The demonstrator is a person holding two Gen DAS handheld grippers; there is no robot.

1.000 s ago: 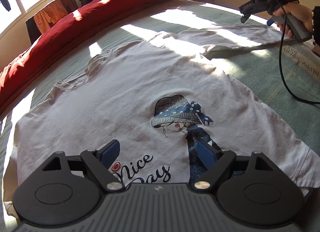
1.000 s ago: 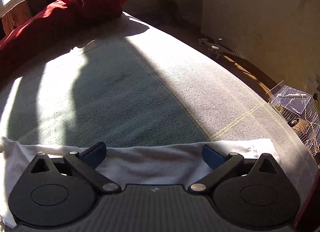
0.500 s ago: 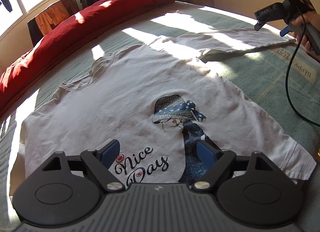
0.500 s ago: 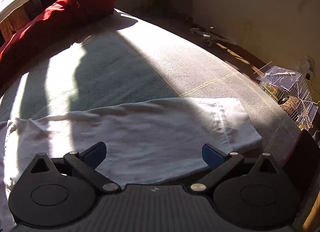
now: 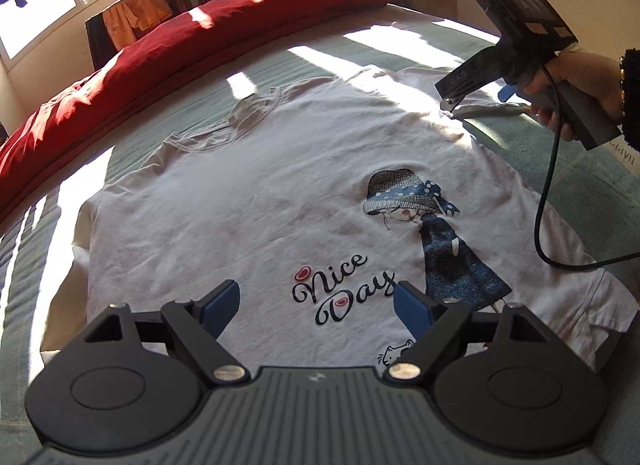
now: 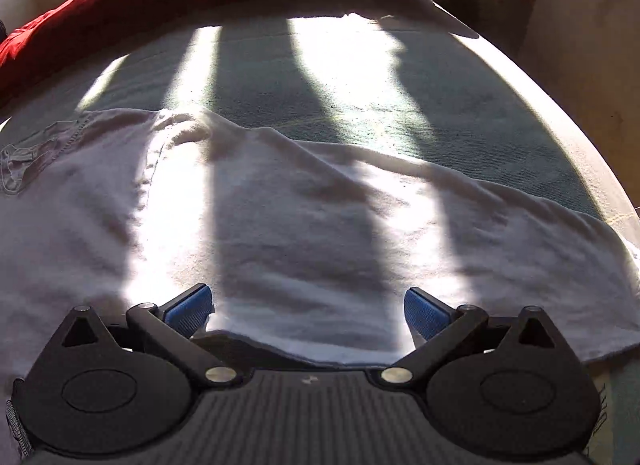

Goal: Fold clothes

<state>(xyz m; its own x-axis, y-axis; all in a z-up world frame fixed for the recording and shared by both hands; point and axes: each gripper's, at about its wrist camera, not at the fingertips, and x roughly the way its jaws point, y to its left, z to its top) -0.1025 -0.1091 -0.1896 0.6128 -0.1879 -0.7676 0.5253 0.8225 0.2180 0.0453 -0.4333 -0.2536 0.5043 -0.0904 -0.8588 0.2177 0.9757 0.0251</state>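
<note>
One white cotton long-sleeved T-shirt [image 5: 248, 201] lay spread face up on the pale green woven bed cover [image 5: 600, 189], its printed front showing one girl in a blue hat and the words "Nice Day". One long red bolster cushion [image 5: 208, 37] ran along the far edge of the bed.

The left gripper [image 5: 316, 303] hovered above the lower front of the shirt with its two blue-padded fingers [image 5: 219, 305] spread wide and nothing between them.

The right gripper [image 6: 308, 309] was likewise released, its two blue pads [image 6: 423, 311] standing far apart. Its tips sat low at the near edge of the shirt's one visible outstretched sleeve [image 6: 360, 225]; whether they touched the cloth I cannot tell. In the left wrist view the same tool was held by one hand [image 5: 576, 85] at the right, nose pointing down at the sleeve, with one black cable [image 5: 544, 193] trailing from the handle across the shirt's side.

Bars of sunlight and shadow crossed the sleeve and the cover.
</note>
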